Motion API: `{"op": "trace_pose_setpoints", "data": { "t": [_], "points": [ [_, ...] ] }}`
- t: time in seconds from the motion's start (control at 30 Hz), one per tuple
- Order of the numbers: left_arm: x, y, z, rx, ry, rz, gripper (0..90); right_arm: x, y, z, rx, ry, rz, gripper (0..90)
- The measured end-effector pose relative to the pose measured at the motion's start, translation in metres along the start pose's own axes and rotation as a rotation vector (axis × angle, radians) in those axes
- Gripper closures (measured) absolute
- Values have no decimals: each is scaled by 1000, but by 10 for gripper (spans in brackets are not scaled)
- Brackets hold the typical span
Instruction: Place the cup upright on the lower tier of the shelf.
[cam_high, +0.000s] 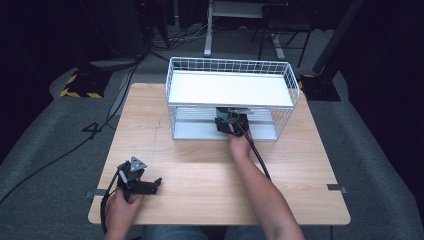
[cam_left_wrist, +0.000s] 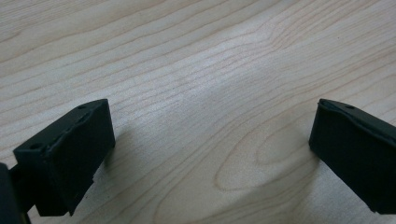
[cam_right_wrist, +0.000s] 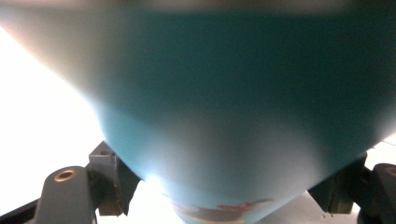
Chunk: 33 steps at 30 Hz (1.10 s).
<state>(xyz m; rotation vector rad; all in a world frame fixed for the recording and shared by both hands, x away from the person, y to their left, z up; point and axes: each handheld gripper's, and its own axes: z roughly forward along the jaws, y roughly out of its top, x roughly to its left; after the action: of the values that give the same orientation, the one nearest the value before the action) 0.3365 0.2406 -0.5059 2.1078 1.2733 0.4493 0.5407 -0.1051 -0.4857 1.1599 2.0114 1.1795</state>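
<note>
Left tool jaws wide over woodgrain table; right tool clamps smooth teal object inside white wire rack.

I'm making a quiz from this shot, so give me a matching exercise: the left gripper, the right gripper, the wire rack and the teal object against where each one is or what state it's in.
Things:
1. left gripper
2. right gripper
3. wire rack
4. teal object

Places or states:
A. stands at the table's far side
B. held between jaws
C. open, low over bare wood near the front edge
D. reaches into the rack's lower level

Pairs: 1-C, 2-D, 3-A, 4-B
</note>
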Motion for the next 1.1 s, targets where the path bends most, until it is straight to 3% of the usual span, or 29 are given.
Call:
{"op": "trace_pose_setpoints", "data": {
  "t": [0.3, 0.4, 0.63, 0.77, 0.93, 1.1],
  "points": [
    [0, 0, 0, -1, 1, 1, 7, -3, -1, 1, 11, -3, 23, 239],
    [0, 0, 0, 0, 0, 1, 7, -4, -2, 2, 13, 11, 54, 237],
    [0, 0, 0, 0, 0, 0, 7, -5, -2, 2, 13, 17, 58, 231],
    [0, 0, 0, 0, 0, 0, 7, -5, -3, 1, 17, 3, 55, 150],
    [0, 0, 0, -1, 1, 2, 7, -3, -1, -3, 0, 9, 33, 109],
    [0, 0, 0, 0, 0, 0, 7, -4, -2, -10, -2, 18, 42, 83]
  ]
}}
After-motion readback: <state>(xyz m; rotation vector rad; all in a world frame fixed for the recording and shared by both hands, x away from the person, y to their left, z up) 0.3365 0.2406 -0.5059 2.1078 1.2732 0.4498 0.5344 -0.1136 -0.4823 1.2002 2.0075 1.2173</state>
